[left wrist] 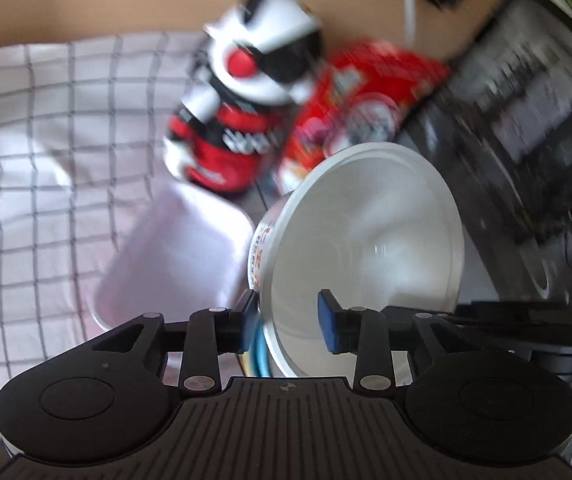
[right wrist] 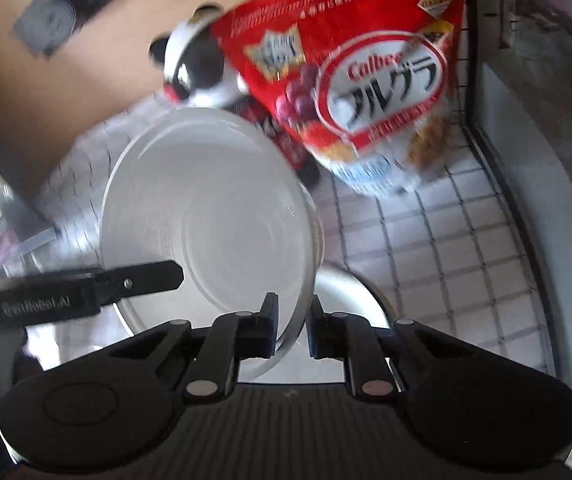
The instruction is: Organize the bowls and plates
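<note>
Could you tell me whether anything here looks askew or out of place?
The white bowl is tipped steeply on edge, its rim pinched by the shut right gripper; the left gripper straddles the rim loosely. Behind it, the red cereal bag leans.

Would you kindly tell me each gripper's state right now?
Left gripper: open, astride the white bowl rim.
Right gripper: shut on the bowl's rim.
</note>
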The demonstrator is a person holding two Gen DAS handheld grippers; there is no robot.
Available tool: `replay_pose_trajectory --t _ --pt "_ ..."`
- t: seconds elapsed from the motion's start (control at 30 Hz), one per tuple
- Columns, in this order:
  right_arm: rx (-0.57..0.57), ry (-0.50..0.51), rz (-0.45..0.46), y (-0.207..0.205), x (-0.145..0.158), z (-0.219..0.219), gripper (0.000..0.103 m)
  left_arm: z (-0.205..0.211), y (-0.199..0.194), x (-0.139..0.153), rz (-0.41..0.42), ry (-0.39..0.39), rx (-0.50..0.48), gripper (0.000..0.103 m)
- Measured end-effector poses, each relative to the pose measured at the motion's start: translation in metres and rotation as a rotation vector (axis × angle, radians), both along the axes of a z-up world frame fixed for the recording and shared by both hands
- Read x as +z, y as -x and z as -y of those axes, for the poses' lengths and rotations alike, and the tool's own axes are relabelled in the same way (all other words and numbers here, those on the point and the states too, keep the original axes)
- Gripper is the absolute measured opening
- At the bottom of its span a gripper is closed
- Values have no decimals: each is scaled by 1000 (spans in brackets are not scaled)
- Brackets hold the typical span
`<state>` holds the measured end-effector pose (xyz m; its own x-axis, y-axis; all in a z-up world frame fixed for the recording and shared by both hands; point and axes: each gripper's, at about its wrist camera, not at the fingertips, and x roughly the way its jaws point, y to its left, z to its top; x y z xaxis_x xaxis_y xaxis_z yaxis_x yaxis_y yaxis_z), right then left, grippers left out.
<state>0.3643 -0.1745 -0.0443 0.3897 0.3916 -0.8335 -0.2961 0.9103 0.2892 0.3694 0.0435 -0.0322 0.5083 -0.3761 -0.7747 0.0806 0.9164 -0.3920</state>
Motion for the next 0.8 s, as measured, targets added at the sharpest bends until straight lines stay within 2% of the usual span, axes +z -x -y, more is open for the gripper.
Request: replay_pose_trajectory --t 0.13,0.2,0.27,0.47,0.53,0.6,0.73,0.8 --pt "-8 3 -55 4 -9 21 16 14 4 -8 -38 -23 -42 36" --pt "-43 4 -81 0 -14 29 35 17 3 -11 -46 -64 -38 36" --pt "-64 -7 -88 0 -18 35 42 15 2 -15 -49 -73 -31 36" --pt "-101 6 -78 -10 -26 43 44 4 -1 -22 -52 -69 35 36" --pt "-95 -8 -85 -14 -31 43 48 2 2 -26 -59 -66 54 36" --pt "-76 -26 -101 -17 -37 40 56 1 5 -33 -69 -42 69 36" --pt "-45 -40 -122 -26 -50 31 57 -2 15 -46 -84 -14 134 36" --pt "-50 -26 -151 -30 -56 28 57 -1 17 -53 -106 -18 175 41"
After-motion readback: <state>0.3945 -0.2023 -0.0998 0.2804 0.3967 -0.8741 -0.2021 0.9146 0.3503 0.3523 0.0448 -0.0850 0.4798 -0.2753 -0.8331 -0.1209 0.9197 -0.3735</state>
